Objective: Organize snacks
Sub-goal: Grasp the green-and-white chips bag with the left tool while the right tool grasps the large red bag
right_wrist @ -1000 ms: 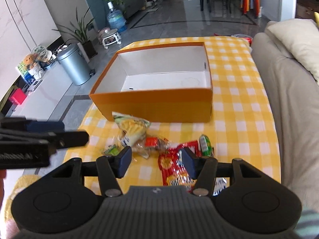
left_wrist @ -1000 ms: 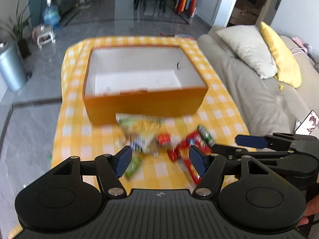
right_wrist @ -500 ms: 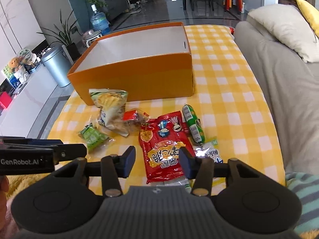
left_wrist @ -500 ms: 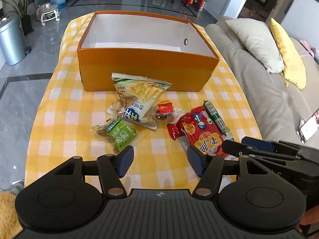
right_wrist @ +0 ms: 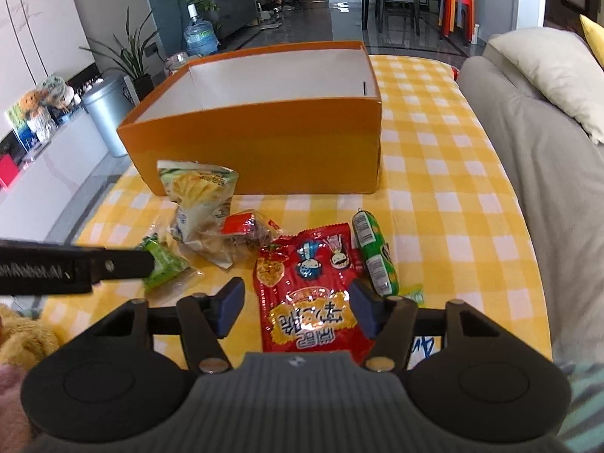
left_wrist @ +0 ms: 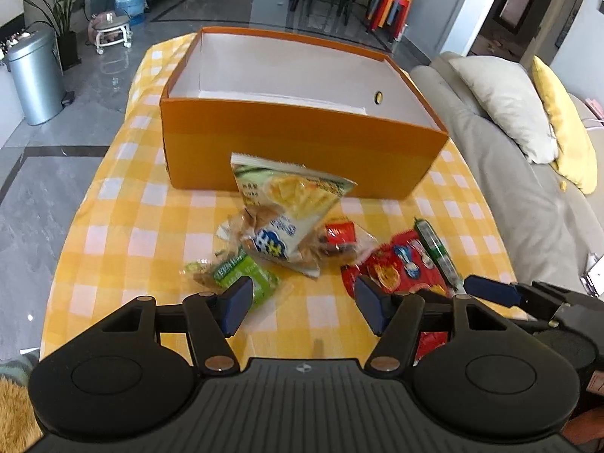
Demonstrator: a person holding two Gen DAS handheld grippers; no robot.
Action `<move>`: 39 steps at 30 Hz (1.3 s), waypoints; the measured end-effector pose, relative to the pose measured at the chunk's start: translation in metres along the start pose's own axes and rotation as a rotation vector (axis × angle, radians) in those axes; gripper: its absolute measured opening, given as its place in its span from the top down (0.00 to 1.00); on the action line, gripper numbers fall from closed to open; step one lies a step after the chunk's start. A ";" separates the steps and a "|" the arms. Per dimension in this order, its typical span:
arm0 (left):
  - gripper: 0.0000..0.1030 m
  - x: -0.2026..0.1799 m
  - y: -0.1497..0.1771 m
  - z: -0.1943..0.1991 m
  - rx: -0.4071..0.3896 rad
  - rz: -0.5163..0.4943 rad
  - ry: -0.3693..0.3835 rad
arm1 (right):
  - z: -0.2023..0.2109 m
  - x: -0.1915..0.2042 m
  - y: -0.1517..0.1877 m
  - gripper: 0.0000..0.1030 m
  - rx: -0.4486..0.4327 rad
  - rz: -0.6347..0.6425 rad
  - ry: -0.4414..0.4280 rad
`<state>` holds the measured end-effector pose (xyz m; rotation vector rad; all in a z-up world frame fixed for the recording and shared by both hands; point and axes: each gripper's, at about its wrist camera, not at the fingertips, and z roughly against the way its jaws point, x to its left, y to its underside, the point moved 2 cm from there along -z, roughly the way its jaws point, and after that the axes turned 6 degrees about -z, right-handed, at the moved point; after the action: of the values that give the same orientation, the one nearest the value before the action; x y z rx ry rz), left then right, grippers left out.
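- A table covered with a yellow and white checked cloth (left_wrist: 124,226) fills the middle of both views, with a grey sofa (right_wrist: 547,188) along its right side.
- An open orange box (left_wrist: 302,151) with a white inside stands on the far half of the table; nothing shows inside it.
- The snacks lie in a loose heap on the cloth just in front of the box, all outside it.
- A pale green chips bag (left_wrist: 287,196) leans with its top edge against the box's front wall.
- A flat red snack packet (right_wrist: 313,290) lies nearest the right gripper, printed side up.
- A green sausage stick (right_wrist: 373,253) lies just beside the red packet's right edge.
- A small clear packet with a red label (right_wrist: 245,230) sits between the chips bag and the red packet.
- A small green packet (left_wrist: 241,275) lies at the left of the heap.
- The left gripper (left_wrist: 300,304) hovers above the green packet, its tongs spread and holding nothing.
- The right gripper (right_wrist: 296,307) hovers over the red packet, tongs spread on either side, not pinching it.
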<state>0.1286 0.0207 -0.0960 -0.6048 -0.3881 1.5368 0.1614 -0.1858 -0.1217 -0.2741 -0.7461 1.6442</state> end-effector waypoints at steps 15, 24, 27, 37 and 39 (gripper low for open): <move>0.29 0.008 -0.013 -0.053 0.006 -0.044 -0.089 | -0.051 0.003 -0.005 0.24 0.023 0.079 0.023; 0.29 -0.004 -0.023 -0.074 -0.022 -0.144 -0.126 | -0.067 -0.003 -0.005 0.24 0.052 0.055 0.019; 0.33 -0.006 -0.025 -0.077 -0.034 -0.157 -0.126 | -0.070 -0.002 -0.005 0.24 0.057 0.057 0.018; 0.71 -0.007 -0.029 -0.078 -0.036 -0.171 -0.115 | -0.072 0.000 -0.001 0.28 0.067 0.081 0.024; 0.76 -0.008 -0.030 -0.076 -0.045 -0.184 -0.135 | -0.071 0.001 0.000 0.30 0.062 0.088 0.023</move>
<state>0.1973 0.0061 -0.1378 -0.4881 -0.5672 1.3985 0.2016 -0.1627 -0.1759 -0.2849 -0.6721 1.7413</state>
